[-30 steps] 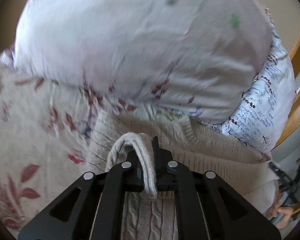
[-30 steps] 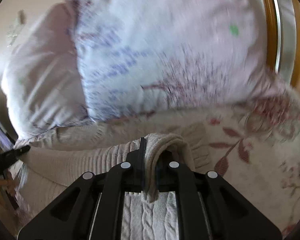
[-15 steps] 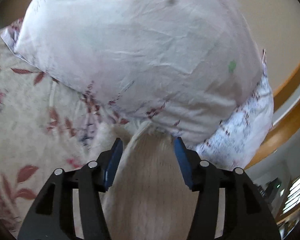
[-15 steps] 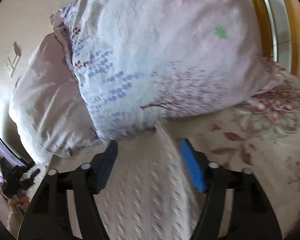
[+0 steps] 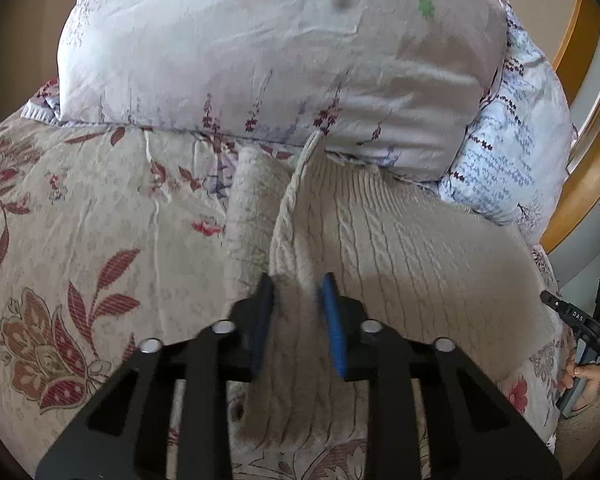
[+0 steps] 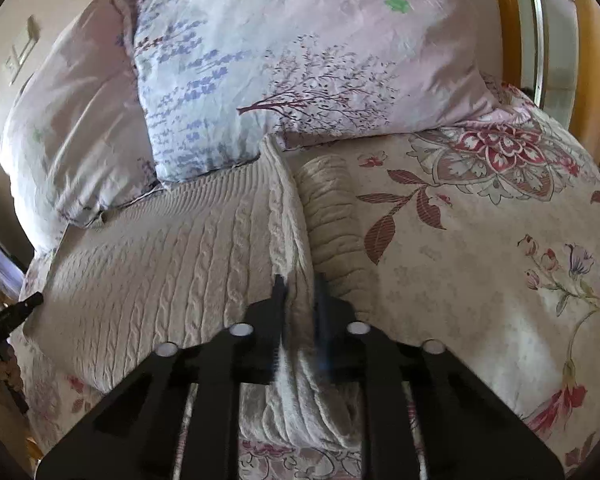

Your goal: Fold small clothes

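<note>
A cream cable-knit sweater [image 5: 400, 248] lies flat on the floral bedspread, its far edge against the pillows. It also shows in the right wrist view [image 6: 172, 264]. My left gripper [image 5: 296, 292] sits over the sweater's left folded edge, jaws partly closed around the fabric with a gap still showing. My right gripper [image 6: 300, 292] sits over the sweater's right folded edge, jaws narrowed around the knit ridge. A sleeve [image 6: 332, 220] lies folded alongside that edge.
Two pillows, one pale lilac [image 5: 284, 52] and one blue-printed [image 6: 300, 60], stand just beyond the sweater. The floral bedspread [image 5: 80, 240] spreads to both sides. A wooden bed frame [image 5: 580, 168] curves at the right. The other gripper's tip [image 5: 572, 316] shows at the edge.
Both grippers let go of the sweater edges after laying them down, opened wide, pulled back, and now narrow again around the folded edges.
</note>
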Available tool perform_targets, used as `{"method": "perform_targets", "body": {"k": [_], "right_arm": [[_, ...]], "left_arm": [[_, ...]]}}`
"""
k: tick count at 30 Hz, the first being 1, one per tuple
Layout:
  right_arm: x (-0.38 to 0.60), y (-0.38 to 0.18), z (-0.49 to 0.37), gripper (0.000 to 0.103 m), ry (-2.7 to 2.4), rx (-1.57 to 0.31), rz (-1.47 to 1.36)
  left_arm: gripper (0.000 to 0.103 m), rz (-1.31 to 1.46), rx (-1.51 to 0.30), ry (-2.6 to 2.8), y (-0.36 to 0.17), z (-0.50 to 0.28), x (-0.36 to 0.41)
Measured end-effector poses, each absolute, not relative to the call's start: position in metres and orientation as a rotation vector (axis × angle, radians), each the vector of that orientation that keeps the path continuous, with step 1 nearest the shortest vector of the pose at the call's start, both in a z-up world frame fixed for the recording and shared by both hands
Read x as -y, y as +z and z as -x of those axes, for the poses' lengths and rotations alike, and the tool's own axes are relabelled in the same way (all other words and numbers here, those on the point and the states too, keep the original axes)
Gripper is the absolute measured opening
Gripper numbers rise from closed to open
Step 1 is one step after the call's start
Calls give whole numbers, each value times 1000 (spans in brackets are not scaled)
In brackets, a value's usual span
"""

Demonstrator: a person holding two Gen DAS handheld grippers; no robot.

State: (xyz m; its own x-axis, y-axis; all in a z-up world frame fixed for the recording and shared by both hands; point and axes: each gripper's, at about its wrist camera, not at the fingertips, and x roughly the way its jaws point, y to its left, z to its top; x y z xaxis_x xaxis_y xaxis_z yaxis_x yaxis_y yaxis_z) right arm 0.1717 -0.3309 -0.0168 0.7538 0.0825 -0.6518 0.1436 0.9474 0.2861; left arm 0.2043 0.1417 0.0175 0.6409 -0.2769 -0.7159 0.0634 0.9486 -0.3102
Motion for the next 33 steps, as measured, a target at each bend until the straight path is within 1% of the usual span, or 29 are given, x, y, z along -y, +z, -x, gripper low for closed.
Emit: {"method": "perform_targets", "body": {"k": [4, 12, 22, 24, 26, 27, 29, 30, 31, 33], "right_arm": [[329, -7, -161, 10, -32, -680, -334], [325, 7, -139, 10, -21, -631, -349], [326, -23, -145, 10, -114, -735, -307], [320, -23, -147, 11, -131, -733, -267], [311, -20, -149, 11, -152, -736, -208], [309, -18, -148, 15, -152, -733, -197], [306, -10, -144, 28, -158, -709, -187], [304, -5, -140, 45, -163, -679, -184], [302, 0, -138, 55, -163, -654, -181], [296, 9, -133, 57, -156, -613, -167]], "left_arm": [[6, 308, -855, -206, 17, -200, -147], [5, 348, -827, -255, 28, -185, -159], [5, 351, -850, -261, 12, -180, -166], [6, 347, -848, -260, 9, -179, -166], [10, 350, -841, -268, 11, -178, -165], [14, 366, -827, -277, 14, -176, -166], [28, 397, -799, -291, 19, -174, -171], [44, 424, -779, -295, 23, -173, -176], [51, 447, -766, -286, 26, -173, -181], [53, 496, -768, -289, 27, -178, -189]]}}
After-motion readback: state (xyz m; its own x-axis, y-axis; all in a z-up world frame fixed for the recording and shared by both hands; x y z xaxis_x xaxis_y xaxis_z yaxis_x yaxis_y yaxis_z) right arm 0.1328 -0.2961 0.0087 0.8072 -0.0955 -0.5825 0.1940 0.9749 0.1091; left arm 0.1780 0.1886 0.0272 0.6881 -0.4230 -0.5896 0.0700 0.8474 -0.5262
